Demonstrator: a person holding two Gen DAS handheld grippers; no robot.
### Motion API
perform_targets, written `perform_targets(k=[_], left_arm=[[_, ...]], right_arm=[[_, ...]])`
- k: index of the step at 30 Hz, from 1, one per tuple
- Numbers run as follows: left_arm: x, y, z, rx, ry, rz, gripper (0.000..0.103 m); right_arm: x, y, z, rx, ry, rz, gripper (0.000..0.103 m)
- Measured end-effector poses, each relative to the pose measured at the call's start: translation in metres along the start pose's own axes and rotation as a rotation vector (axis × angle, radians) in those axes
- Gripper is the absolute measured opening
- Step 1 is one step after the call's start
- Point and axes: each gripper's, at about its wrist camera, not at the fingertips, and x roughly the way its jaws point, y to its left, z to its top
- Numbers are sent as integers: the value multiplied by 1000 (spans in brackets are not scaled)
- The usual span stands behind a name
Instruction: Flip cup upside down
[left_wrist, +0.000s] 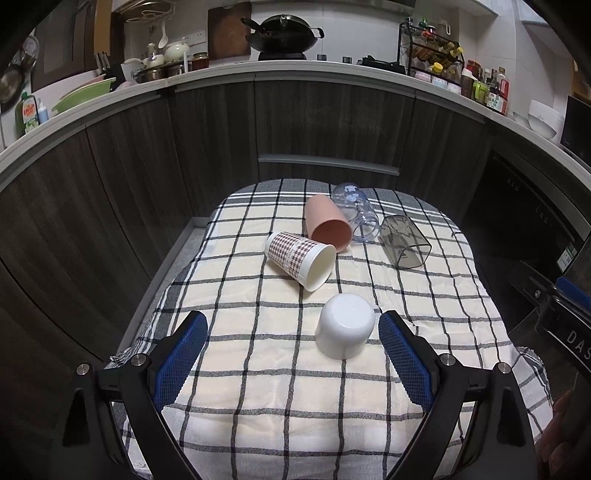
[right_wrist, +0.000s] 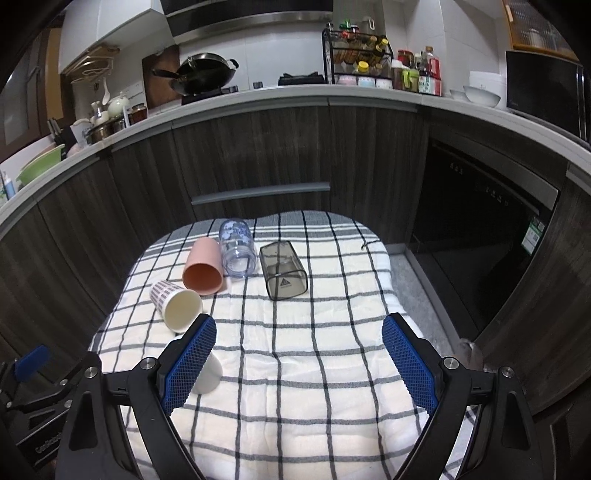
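Note:
A white cup (left_wrist: 345, 330) stands upside down on the checked cloth (left_wrist: 258, 369), just left of my left gripper's right finger. My left gripper (left_wrist: 291, 325) is open and empty. Beyond it lie a checked paper cup (left_wrist: 301, 260), a pink cup (left_wrist: 327, 223), a clear bottle-like cup (left_wrist: 356, 214) and a smoky square cup (left_wrist: 404, 240), all on their sides. My right gripper (right_wrist: 299, 332) is open and empty. The white cup (right_wrist: 208, 374) is mostly hidden behind its left finger. The paper cup (right_wrist: 177, 304), pink cup (right_wrist: 203, 271), clear cup (right_wrist: 238, 247) and smoky cup (right_wrist: 282, 275) lie ahead.
Dark wooden cabinets (left_wrist: 221, 140) curve round the far side of the table. The counter above holds a wok (left_wrist: 282, 35), a spice rack (left_wrist: 430, 51) and bottles. A dark oven front (right_wrist: 480, 236) stands to the right. The other gripper (left_wrist: 554, 314) shows at the right edge.

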Motion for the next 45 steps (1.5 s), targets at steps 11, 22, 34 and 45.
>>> perform_targets(k=[11, 22, 34, 45], left_arm=[[-11, 2, 0, -20, -52, 21, 95], [-12, 1, 1, -13, -53, 22, 95], [-11, 1, 1, -10, -42, 16, 95], [-10, -1, 0, -9, -42, 14, 95]], right_arm=[[-9, 2, -2, -13, -18, 14, 92], [-12, 4, -2, -17, -24, 16, 92], [-12, 4, -3, -21, -21, 18, 92], [-12, 4, -2, -20, -21, 18, 92]])
